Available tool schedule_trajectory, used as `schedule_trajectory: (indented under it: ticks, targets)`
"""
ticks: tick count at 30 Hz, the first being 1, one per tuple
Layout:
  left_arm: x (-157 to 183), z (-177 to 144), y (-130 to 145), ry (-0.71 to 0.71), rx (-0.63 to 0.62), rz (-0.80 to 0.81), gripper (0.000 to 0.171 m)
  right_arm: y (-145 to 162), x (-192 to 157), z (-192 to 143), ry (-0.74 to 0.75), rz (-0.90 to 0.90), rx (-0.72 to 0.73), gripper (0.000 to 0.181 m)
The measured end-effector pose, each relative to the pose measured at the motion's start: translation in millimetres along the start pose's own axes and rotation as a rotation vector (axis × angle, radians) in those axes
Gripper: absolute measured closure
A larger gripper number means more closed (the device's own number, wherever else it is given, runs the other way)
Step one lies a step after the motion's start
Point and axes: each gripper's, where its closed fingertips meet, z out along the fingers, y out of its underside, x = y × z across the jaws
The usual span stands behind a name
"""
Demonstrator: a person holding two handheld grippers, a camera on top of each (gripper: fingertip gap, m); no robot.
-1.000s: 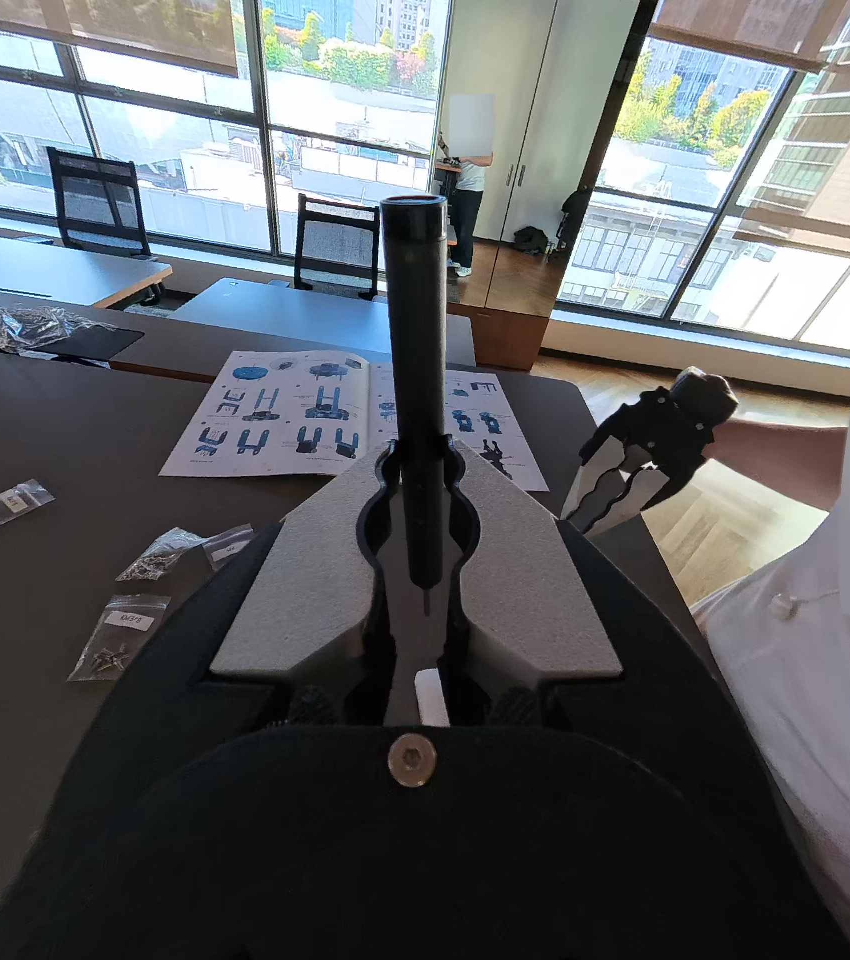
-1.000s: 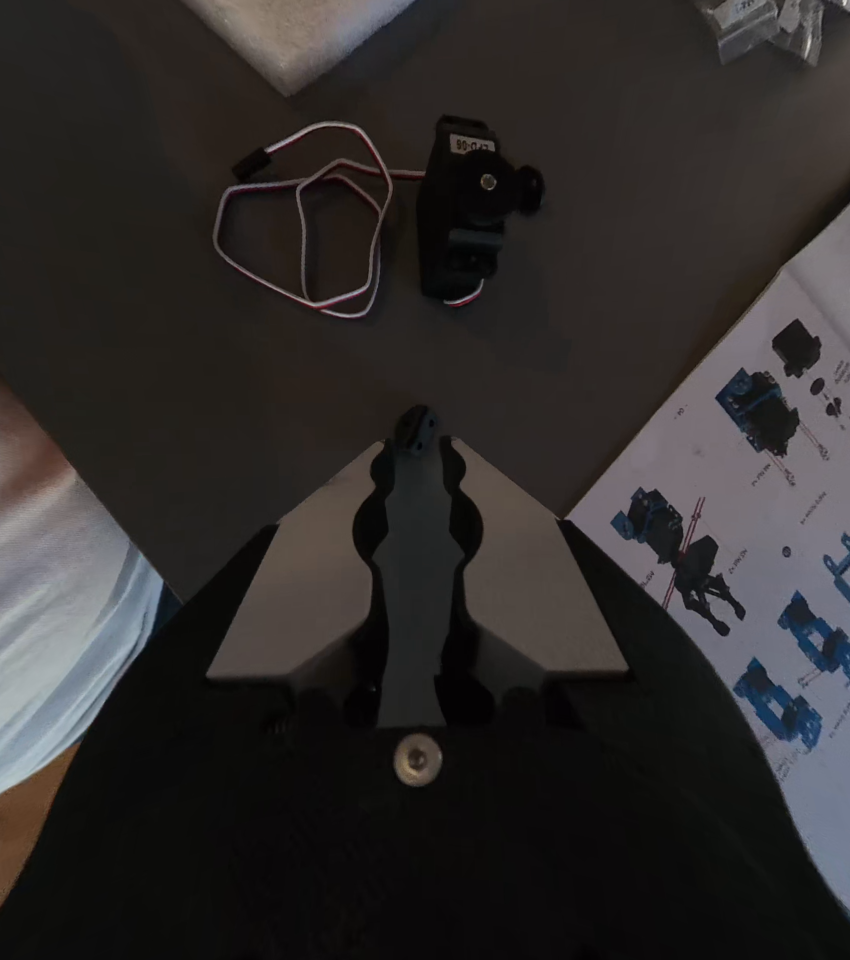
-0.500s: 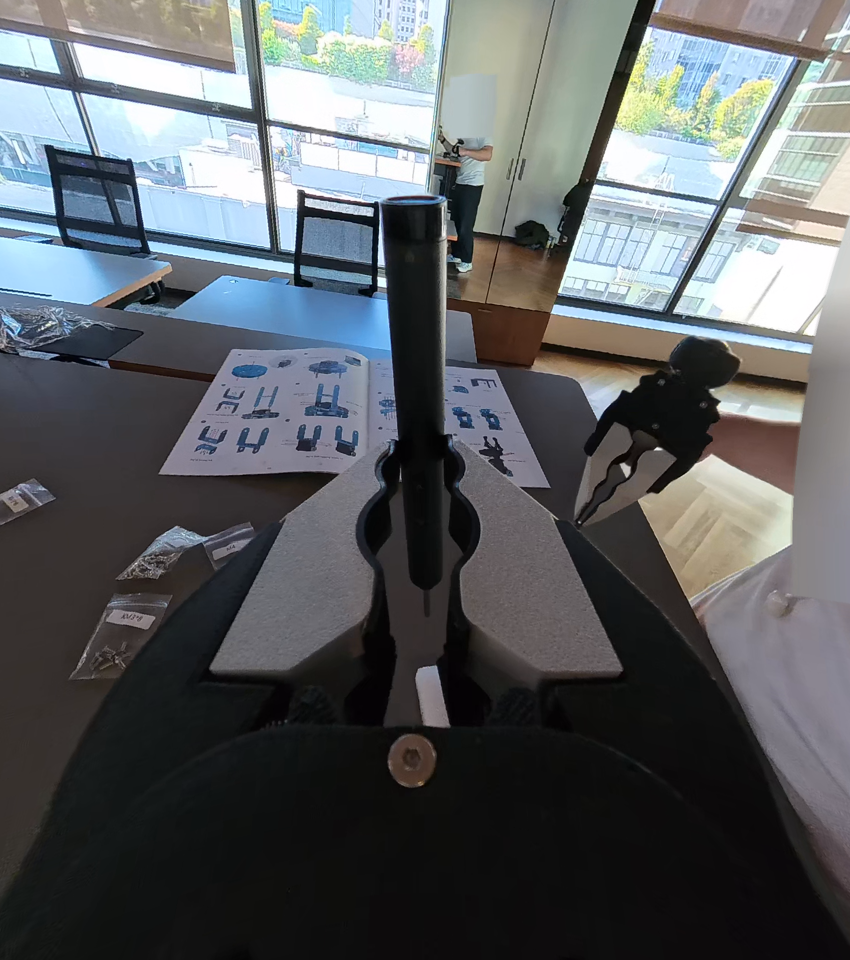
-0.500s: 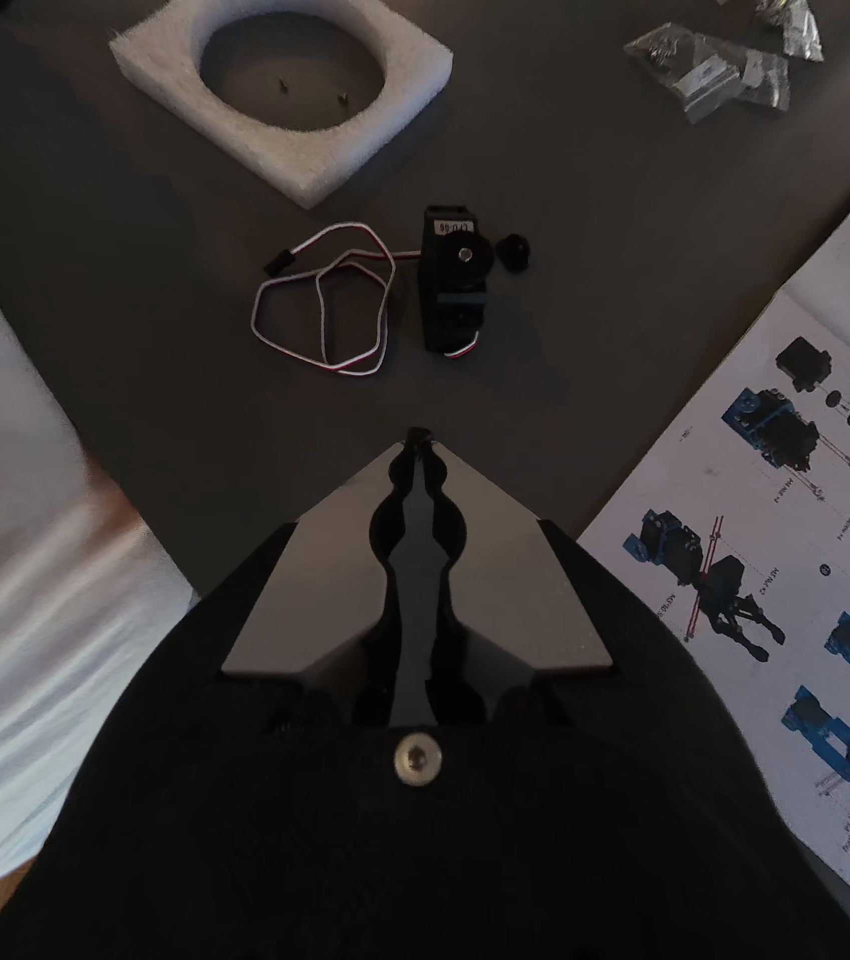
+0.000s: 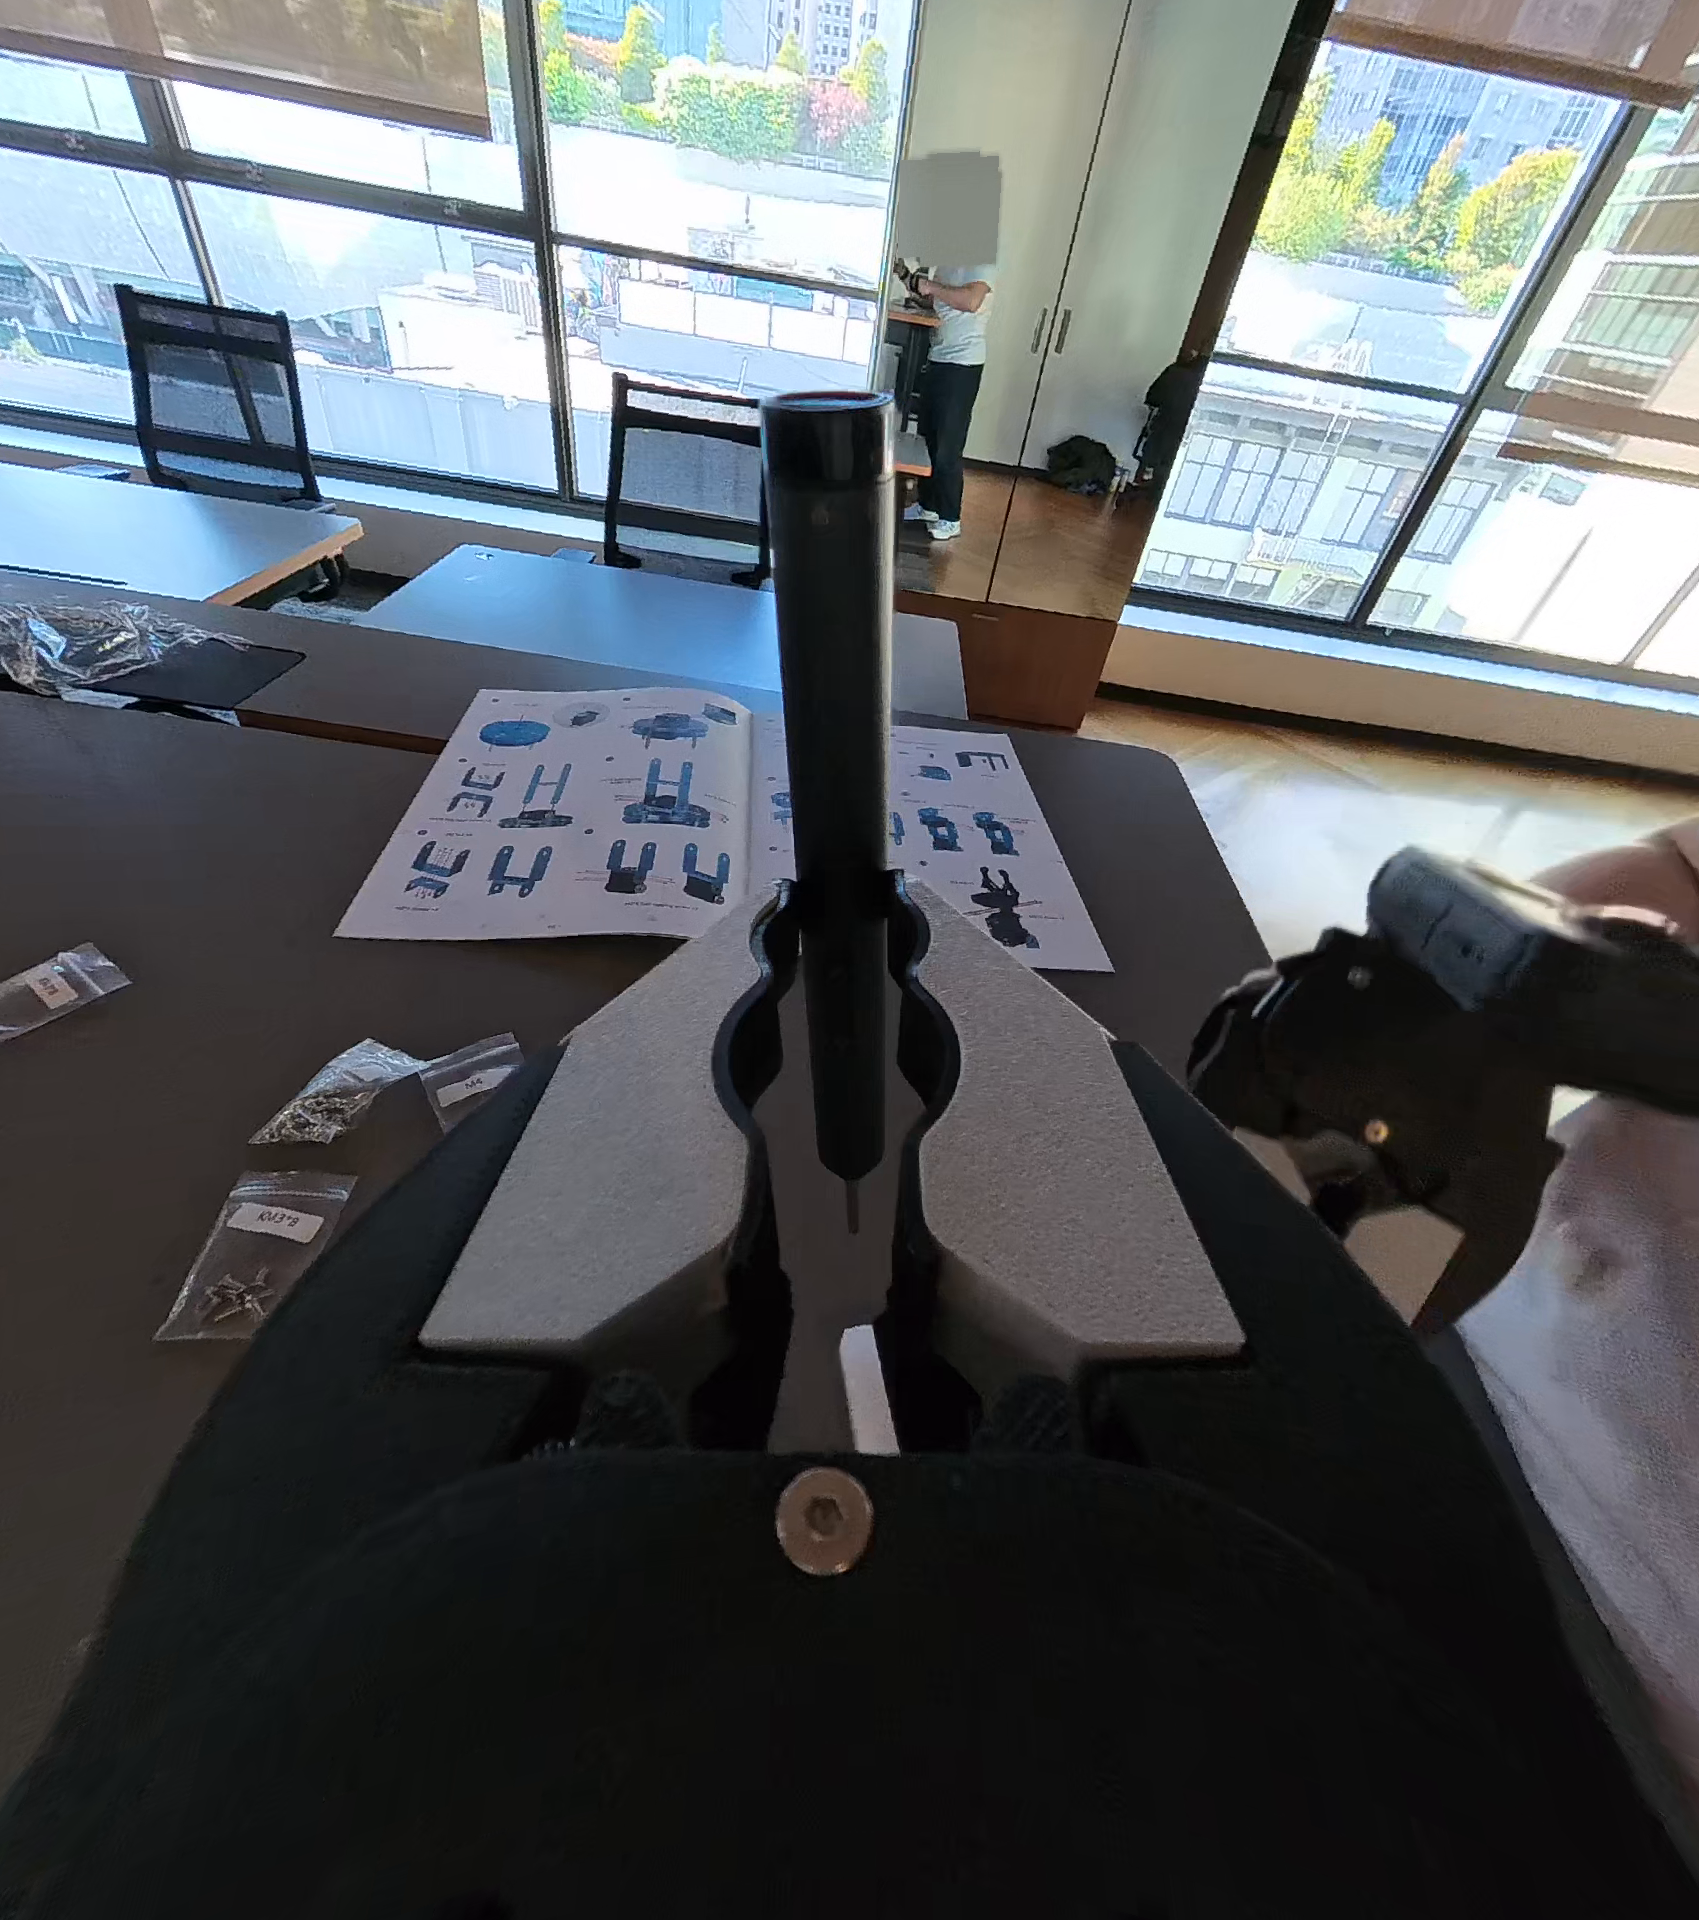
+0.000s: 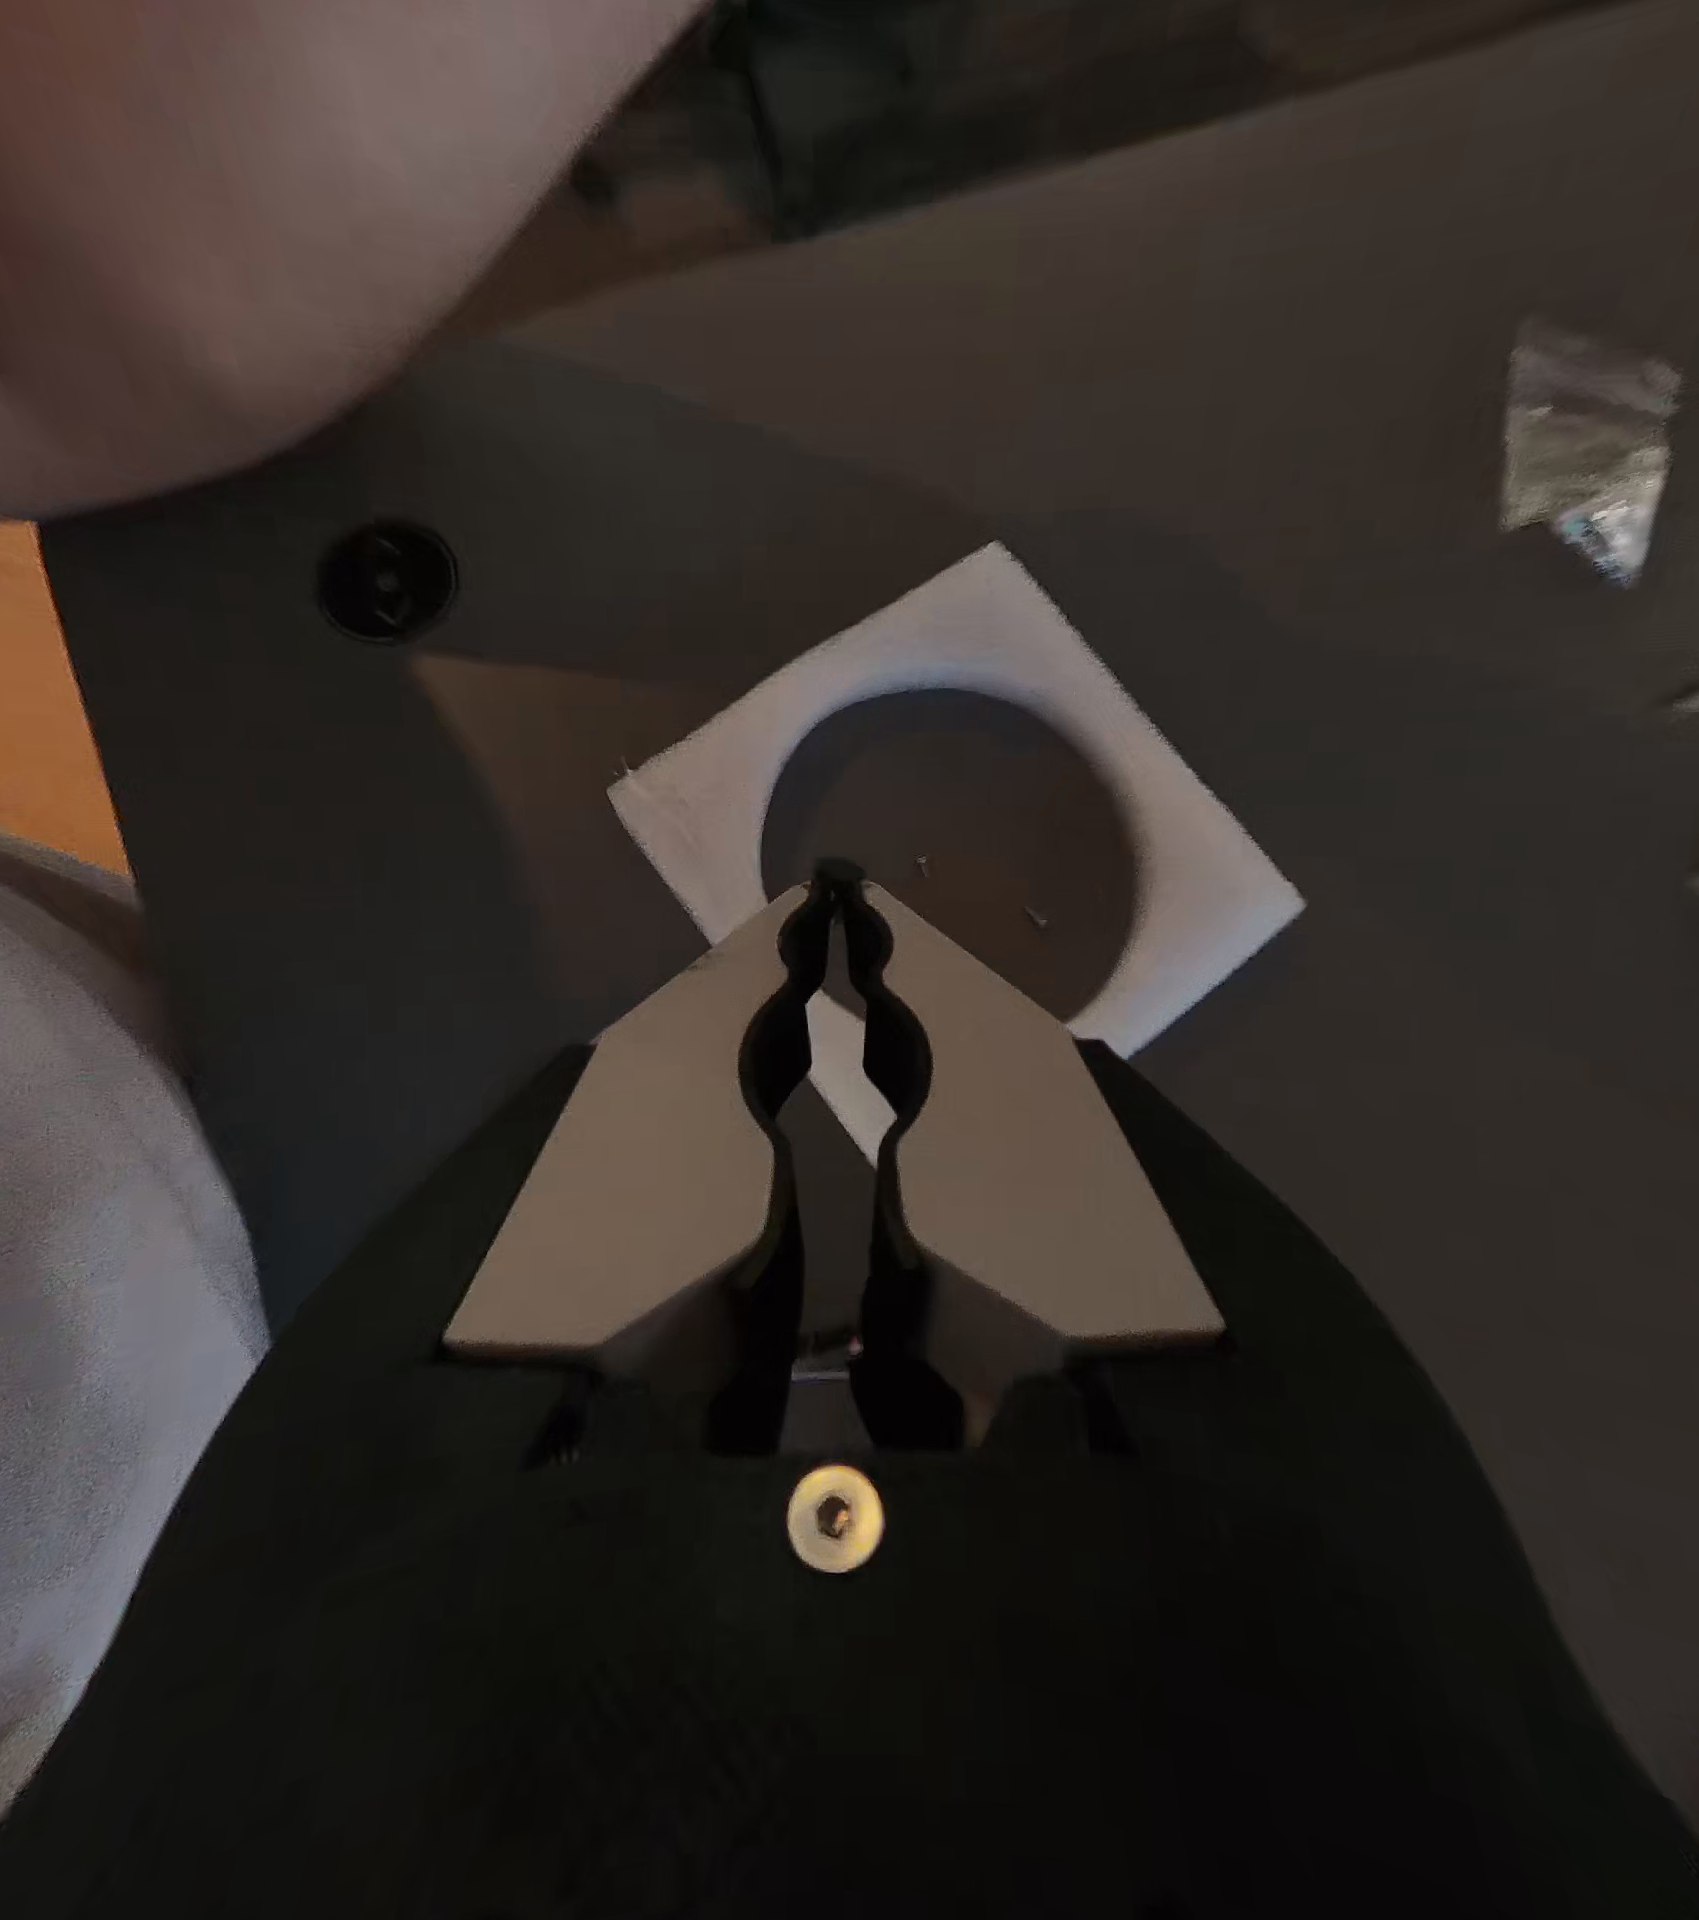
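My left gripper (image 5: 832, 894) is shut on a black screwdriver (image 5: 829, 644) and holds it upright above the dark table (image 5: 97, 831), with the thin bit pointing back between the fingers. My right gripper (image 6: 832, 883) is shut on a small black part (image 6: 834, 868) pinched at its tips. It hovers over a white foam square (image 6: 1188, 862) with a round hole, where two tiny screws (image 6: 921, 861) lie. The right gripper also shows in the left wrist view (image 5: 1396, 1091), low at the right by the table edge.
An open instruction booklet (image 5: 616, 821) lies ahead on the table. Small bags of screws (image 5: 247, 1257) lie at the left, and more bags (image 6: 1583, 447) lie right of the foam. A round black piece (image 6: 388, 579) sits near the table corner. My white shirt is close on the right. The gap from one gripper's tips to the other's is roughly 20 centimetres. The white foam square (image 6: 1188, 862) lies some 9 centimetres from my right tips, 20 centimetres from my left tips.
My right gripper has moved from above the black servo and its wire to over the foam square, still pinching the small black part. The left gripper and screwdriver have stayed put.
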Motion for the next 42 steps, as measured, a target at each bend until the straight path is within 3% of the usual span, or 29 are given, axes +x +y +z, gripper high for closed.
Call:
schedule_trajectory:
  ticks: [4, 7, 10, 12, 16, 19, 22, 24, 27, 30, 32, 36, 38, 39, 42]
  targets:
    - [-1.9, -5.3, -3.8, -0.005, 0.021, -0.004, 0.157, 11.7, 0.3, 11.9, -0.013, 0.01, -0.045, 0.173]
    - [-3.9, -8.2, -5.5, -0.001, 0.035, -0.013, 0.157, 4.3, 12.3, -22.8, -0.006, 0.04, 0.0, 0.166]
    - [-6.2, -9.9, -5.5, -0.001, 0.041, -0.02, 0.157, 8.8, 70.5, -86.7, 0.161, 0.038, 0.052, 0.168]
    - [-7.4, -9.8, -5.0, 0.001, 0.042, -0.023, 0.157, 39.5, 110.9, -104.2, 0.229, 0.079, 0.011, 0.17]
    - [-8.3, -7.5, -3.0, 0.005, 0.038, -0.03, 0.157, 87.2, 114.6, -70.2, 0.013, 0.117, -0.03, 0.165]
    - [-8.4, -6.9, -1.8, 0.002, 0.034, -0.034, 0.157, 100.3, 115.5, -50.6, -0.053, 0.098, -0.04, 0.163]
    - [-9.1, -7.9, -1.2, -0.005, 0.032, -0.035, 0.157, 99.6, 110.5, -42.4, -0.165, 0.192, -0.001, 0.166]
    - [-10.4, -8.8, -0.8, -0.012, 0.032, -0.036, 0.157, 103.3, 109.8, -39.8, -0.173, 0.182, -0.018, 0.177]
    - [-12.4, -10.4, -0.7, -0.019, 0.032, -0.037, 0.157, 88.5, 111.9, -45.4, -0.137, 0.16, 0.017, 0.179]
    - [-15.2, -12.0, -0.2, -0.03, 0.03, -0.038, 0.158, 15.1, 93.9, -65.1, -0.13, 0.062, 0.179, 0.18]
    - [-17.0, -13.3, 1.0, -0.037, 0.026, -0.04, 0.157, -14.2, 68.4, -52.6, -0.16, -0.028, 0.16, 0.18]
    - [-17.5, -17.9, 0.5, -0.042, 0.036, -0.049, 0.157, 13.5, 31.0, 7.9, -0.191, -0.165, -0.14, 0.18]
    - [-17.0, -19.7, -1.0, -0.043, 0.044, -0.05, 0.157, 16.3, 29.9, 17.8, -0.145, -0.191, -0.147, 0.177]
    - [-16.4, -19.9, -1.6, -0.041, 0.045, -0.049, 0.157, 15.7, 28.8, 16.5, -0.148, -0.168, -0.14, 0.167]
    - [-11.9, -15.8, -3.1, -0.02, 0.047, -0.048, 0.157, 3.6, 29.9, -10.7, -0.152, -0.122, -0.043, 0.155]
